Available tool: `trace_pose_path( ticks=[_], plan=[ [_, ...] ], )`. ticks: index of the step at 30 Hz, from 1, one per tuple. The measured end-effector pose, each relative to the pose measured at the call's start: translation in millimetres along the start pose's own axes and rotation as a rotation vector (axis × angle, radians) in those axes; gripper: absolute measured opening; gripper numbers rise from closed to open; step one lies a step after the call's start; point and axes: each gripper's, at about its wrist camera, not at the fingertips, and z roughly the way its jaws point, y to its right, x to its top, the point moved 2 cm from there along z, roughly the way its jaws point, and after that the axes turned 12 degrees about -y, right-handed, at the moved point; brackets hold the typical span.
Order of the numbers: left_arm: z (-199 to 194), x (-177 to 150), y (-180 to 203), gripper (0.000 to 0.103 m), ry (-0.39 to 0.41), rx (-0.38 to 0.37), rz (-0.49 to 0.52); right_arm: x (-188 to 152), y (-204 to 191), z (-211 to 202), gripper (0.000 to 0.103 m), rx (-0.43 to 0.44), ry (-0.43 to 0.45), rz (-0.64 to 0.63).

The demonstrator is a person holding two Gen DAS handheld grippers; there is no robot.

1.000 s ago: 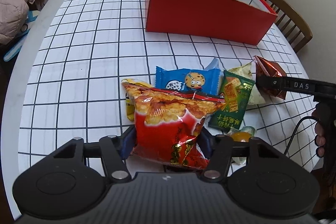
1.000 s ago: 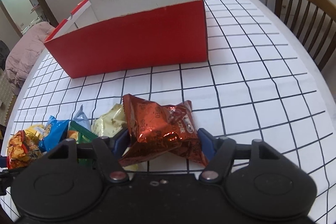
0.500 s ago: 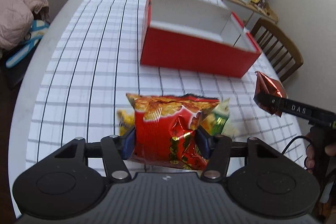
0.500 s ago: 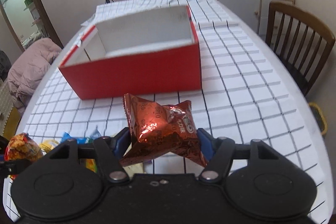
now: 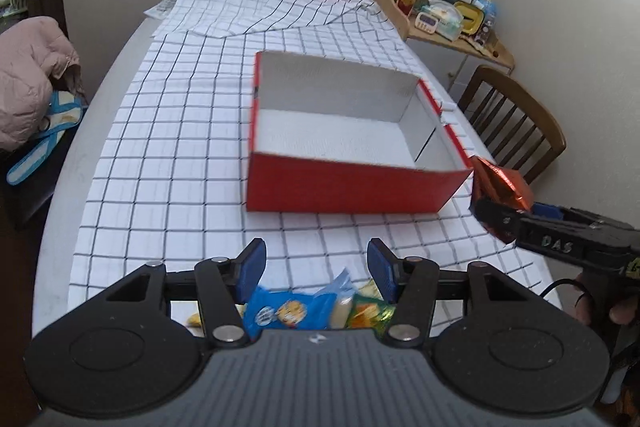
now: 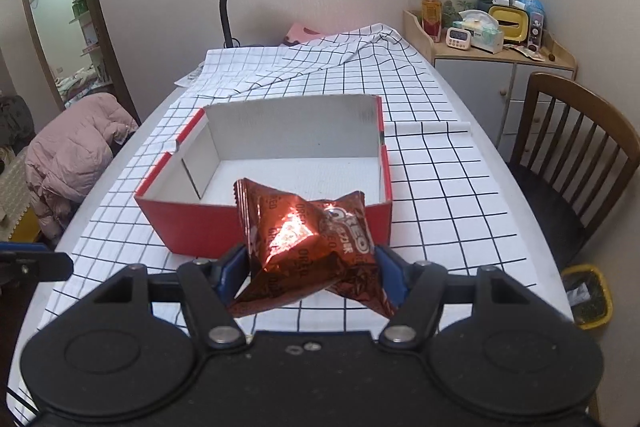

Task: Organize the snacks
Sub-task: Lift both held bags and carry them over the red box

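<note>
We see one table (image 5: 160, 167) under a checked cloth, with bare cloth all round one red box (image 5: 352, 187). The box stands open-topped and empty. Our right gripper (image 6: 310, 259) pinches one copper Oreo bag (image 6: 308, 235), lifted just before the box's near wall. Our left gripper (image 5: 316, 259) stands half open with nothing between its pads. Below it lie the loose snack packets (image 5: 276, 311), at least three. Its body cuts them off, so we cannot count them surely.

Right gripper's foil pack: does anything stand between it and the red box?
Nothing visible does, apart from the box's own near wall. The right gripper holds the foil pack just short of the red box, which is open-topped with a bare floor.
</note>
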Motion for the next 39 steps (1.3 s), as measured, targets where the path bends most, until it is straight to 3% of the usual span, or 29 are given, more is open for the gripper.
trace_pose_path(
  ticks=[6, 10, 14, 20, 27, 30, 34, 39],
  plan=[
    [9, -32, -21, 0.057, -0.079, 0.013, -0.024, -22, -18, 2, 0.067, 0.054, -0.041, -0.018],
    [17, -59, -29, 0.081, -0.118, 0.0, -0.015, -41, -31, -1, 0.067, 0.067, -0.063, -0.036],
    [37, -81, -29, 0.083, -0.178, -0.01, 0.012, -55, -36, -3, 0.067, 0.067, -0.076, -0.036],
    [68, -97, -21, 0.083, -0.221, 0.058, 0.082, -69, -38, -2, 0.067, 0.05, -0.09, -0.019],
    [79, -96, -30, 0.081, -0.231, 0.06, 0.05, -80, -40, -1, 0.067, 0.037, -0.099, -0.009],
    [80, -94, -33, 0.067, -0.225, 0.07, 0.035, -82, -38, -1, 0.067, 0.032, -0.1, -0.004],
    [77, -93, -36, 0.056, -0.212, 0.078, 0.014, -85, -36, 0, 0.067, 0.029, -0.108, 0.009],
    [68, -92, -37, 0.055, -0.199, 0.077, -0.028, -85, -35, 0, 0.067, 0.026, -0.107, 0.01]
  ],
)
